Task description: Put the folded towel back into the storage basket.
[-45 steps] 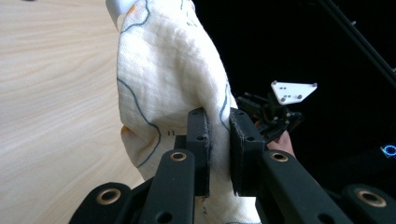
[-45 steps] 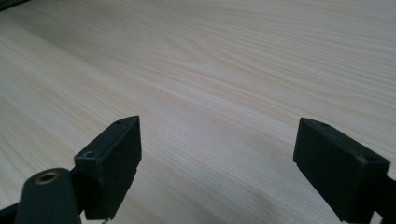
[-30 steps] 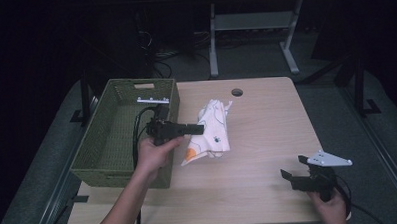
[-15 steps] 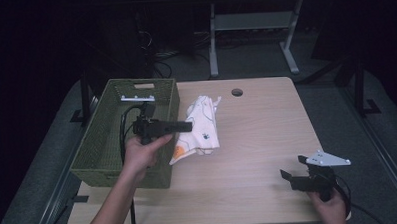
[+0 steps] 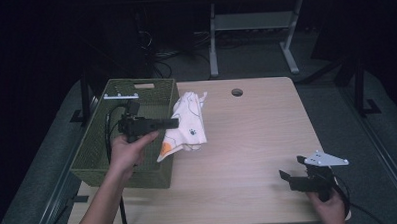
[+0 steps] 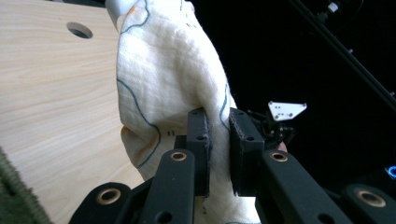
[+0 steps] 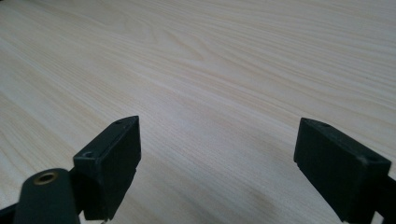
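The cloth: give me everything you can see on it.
The cloth is white, waffle-textured fabric with thin blue lines, small dark marks and an orange patch at its lower corner. It hangs crumpled, pinched in a fold by the left gripper, lifted beside the green basket's right wall, over the wooden table.

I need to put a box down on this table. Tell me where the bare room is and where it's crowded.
The table is bare between the white cloth and the right gripper, from the cable hole to the near edge. Crowded at the left: the green basket, with the left gripper holding the cloth beside it.
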The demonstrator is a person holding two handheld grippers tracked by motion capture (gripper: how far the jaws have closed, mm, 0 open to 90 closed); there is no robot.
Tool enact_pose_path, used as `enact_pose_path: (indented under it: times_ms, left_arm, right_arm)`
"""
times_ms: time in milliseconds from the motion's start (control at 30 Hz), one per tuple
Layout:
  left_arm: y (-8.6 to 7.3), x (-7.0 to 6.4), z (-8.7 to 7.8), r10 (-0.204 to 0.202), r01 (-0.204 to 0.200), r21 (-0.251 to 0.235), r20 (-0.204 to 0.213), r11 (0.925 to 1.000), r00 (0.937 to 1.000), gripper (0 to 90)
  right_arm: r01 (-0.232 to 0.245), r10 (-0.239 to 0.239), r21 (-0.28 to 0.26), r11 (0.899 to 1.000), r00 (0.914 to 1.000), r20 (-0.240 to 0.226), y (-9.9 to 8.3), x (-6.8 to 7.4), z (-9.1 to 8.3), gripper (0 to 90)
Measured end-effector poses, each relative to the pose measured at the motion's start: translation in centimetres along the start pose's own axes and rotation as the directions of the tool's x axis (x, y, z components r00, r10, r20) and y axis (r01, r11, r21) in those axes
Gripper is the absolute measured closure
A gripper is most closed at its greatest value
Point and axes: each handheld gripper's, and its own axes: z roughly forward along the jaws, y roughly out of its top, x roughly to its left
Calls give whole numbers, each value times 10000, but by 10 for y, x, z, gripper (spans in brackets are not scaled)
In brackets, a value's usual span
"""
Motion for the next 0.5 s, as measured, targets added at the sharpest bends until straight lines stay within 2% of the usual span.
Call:
enact_pose_path:
  times_ms: [100, 500]
  left_arm:
    - [0, 2, -5, 22, -22, -12, -30, 10000, 10000, 809]
    - [-3, 18, -28, -258, 246, -222, -529, 9994, 9983, 809]
  right_arm:
    - [-155, 155, 42, 9999, 9999, 17, 0, 0, 0, 142]
    - [-182, 182, 46, 9998, 9998, 35, 1, -1, 0, 141]
